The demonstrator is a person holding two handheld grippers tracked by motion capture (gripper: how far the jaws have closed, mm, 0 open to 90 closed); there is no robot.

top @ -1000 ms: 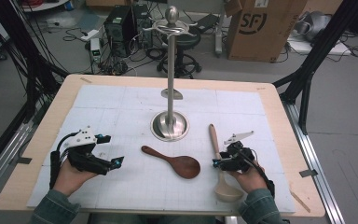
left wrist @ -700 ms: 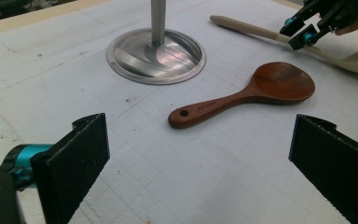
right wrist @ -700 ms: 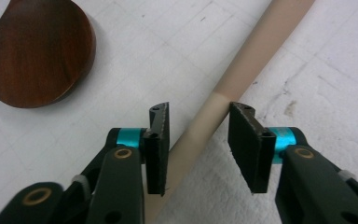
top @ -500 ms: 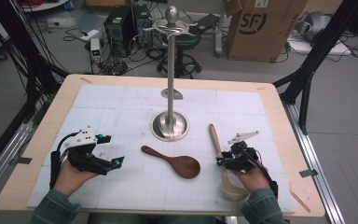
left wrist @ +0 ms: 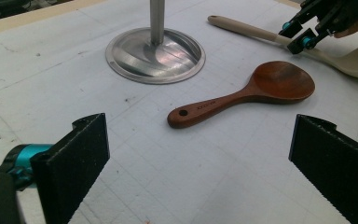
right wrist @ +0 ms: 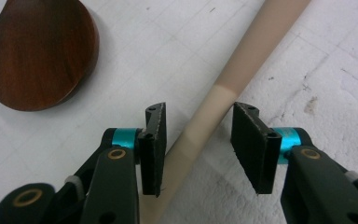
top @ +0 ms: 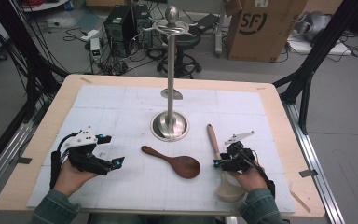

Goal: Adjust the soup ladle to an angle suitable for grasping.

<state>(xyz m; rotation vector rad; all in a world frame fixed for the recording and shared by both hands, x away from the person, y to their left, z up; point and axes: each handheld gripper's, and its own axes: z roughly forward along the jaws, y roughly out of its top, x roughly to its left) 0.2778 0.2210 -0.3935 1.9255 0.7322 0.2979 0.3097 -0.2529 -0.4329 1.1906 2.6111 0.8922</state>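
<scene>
The right tool (right wrist: 198,140) straddles the pale spoon (right wrist: 242,65) lying at the tabletop's (top: 121,98) near right, pads unclenched and off-centre, so closing could skid the round handle sideways.

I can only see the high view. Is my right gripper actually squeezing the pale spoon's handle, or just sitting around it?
Observer: Just around it. In the right gripper view, the right gripper straddles the pale spoon by its handle. Its jaws have just been opening, and there is a clear gap at one pad.
Operator: Where along the handle?
Observer: The jaw tips sit just short of the seam where the handle's shade changes.
Operator: And the left gripper?
Observer: The left gripper is wide open with nothing between its jaws. The dark spoon lies ahead of it, and its handle end, which has a small hole, points toward that gripper.
</scene>
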